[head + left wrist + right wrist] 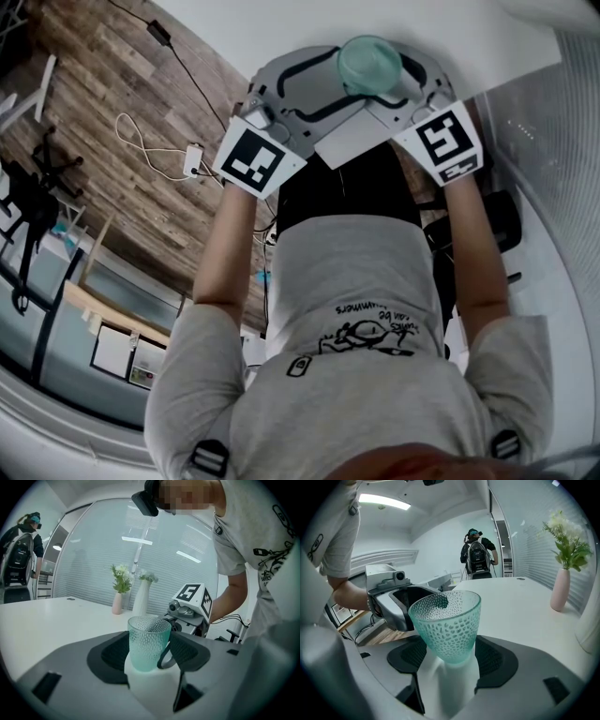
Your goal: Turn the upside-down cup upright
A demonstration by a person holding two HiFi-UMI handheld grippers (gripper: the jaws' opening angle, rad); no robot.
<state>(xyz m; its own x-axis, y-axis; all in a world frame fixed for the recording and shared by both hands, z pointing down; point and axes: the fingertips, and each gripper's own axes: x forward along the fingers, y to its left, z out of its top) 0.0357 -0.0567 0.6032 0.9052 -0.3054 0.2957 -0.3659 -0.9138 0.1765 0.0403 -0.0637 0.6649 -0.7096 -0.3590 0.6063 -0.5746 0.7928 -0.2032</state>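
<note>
A teal dimpled glass cup [368, 64] stands upright, mouth up, on the white table [272, 23]. My two grippers face each other across it. In the left gripper view the cup [147, 641] sits at the tips of the left gripper [150, 656], its dark handle [166, 657] turned to the right; the pads stand apart from it. In the right gripper view the cup [446, 625] fills the space at the tips of the right gripper [451, 660], and its narrow base rests on the table between the spread pads. From the head view, the left gripper [319, 82] and right gripper [401, 82] flank the cup.
A pink vase [116, 603] with flowers and a tall white vase [141, 599] stand further back on the table; the pink vase [559, 590] is also at the right of the right gripper view. Another person [477, 555] stands far off. Cables [141, 141] lie on the wooden floor.
</note>
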